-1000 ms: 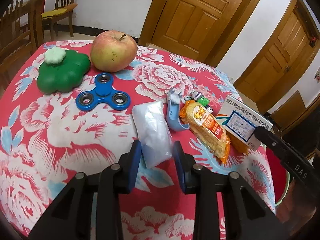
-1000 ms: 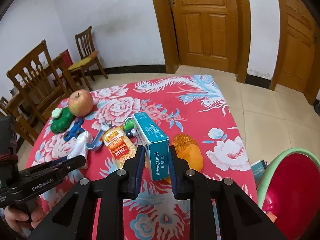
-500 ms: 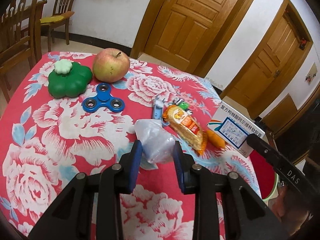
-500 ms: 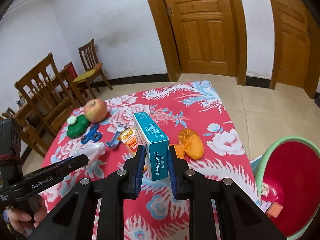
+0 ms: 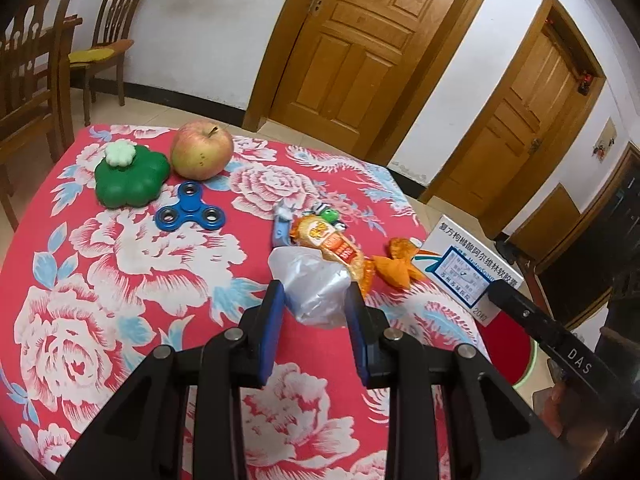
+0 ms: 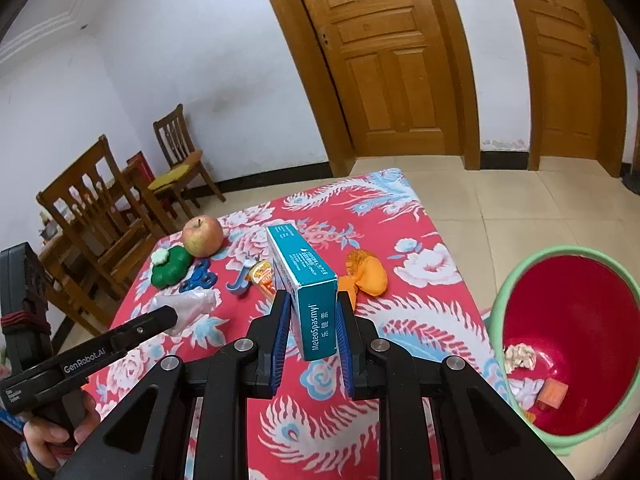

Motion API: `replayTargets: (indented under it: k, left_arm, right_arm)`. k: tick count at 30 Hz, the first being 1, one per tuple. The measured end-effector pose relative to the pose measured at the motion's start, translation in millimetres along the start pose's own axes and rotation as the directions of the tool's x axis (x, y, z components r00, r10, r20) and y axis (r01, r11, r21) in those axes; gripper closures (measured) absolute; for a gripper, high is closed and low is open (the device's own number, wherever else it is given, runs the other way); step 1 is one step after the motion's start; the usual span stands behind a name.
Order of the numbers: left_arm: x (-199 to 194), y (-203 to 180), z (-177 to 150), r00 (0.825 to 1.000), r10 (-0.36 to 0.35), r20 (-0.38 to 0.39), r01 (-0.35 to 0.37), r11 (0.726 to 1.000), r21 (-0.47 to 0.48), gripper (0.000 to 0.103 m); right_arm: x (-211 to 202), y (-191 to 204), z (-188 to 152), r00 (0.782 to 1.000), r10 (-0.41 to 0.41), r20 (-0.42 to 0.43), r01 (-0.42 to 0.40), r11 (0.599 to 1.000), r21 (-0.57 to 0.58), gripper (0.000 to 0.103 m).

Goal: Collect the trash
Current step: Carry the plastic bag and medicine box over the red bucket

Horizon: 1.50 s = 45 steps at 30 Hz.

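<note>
Both pairs of jaws are clamped on trash. A crumpled clear bag (image 5: 316, 284) is pinched between the blue pads of the left gripper (image 5: 314, 300) and held above the table (image 5: 120, 248); a teal box (image 6: 308, 284) is squeezed upright between the pads of the right gripper (image 6: 310, 312). Only in the left wrist view is the white printed face of the box (image 5: 464, 268) seen, at the far right past the table's edge. Only in the right wrist view is a red bin (image 6: 576, 344) with a green rim shown, standing on the floor to the right of the table, with scraps lying at its bottom. From left to right on the red floral cloth are laid a green toy (image 5: 130, 180), an apple (image 5: 201, 156), a blue spinner (image 5: 190, 214), a snack packet (image 5: 332, 244) and an orange wrapper (image 5: 396, 264). Wooden chairs (image 6: 100, 220) are placed at the left by a white wall, and wooden doors (image 6: 384, 60) are set behind a tiled floor.
</note>
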<state>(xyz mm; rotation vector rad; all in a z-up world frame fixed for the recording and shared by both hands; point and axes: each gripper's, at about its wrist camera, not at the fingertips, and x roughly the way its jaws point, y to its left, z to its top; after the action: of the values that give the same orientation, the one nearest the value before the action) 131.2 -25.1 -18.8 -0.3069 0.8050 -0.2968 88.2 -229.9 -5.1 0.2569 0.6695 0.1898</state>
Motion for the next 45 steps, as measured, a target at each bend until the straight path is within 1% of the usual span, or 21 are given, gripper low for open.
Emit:
replayTargets:
  k: [21, 34, 45]
  left_arm:
    - [-17.9, -38.7, -7.8, 0.999, -0.050, 0.012, 0.050, 0.997, 0.064, 0.072]
    - [-16.1, -73.8, -15.1, 0.996, -0.091, -0.014, 0.092, 0.988, 0.125, 0.072]
    - [-7.9, -109.5, -19.3, 0.991, -0.124, -0.045, 0.131, 0.972, 0.195, 0.072]
  right_arm:
    - [-53.0, -29.9, -12.6, 0.997, -0.010, 0.076, 0.003, 0.996, 0.090, 0.080]
    - [-77.9, -54.7, -20.8, 0.992, -0.036, 0.120, 0.019, 0.990, 0.143, 0.080]
    - [-96.0, -77.4, -25.2, 0.985, -0.084, 0.151, 0.054, 0.979, 0.194, 0.080]
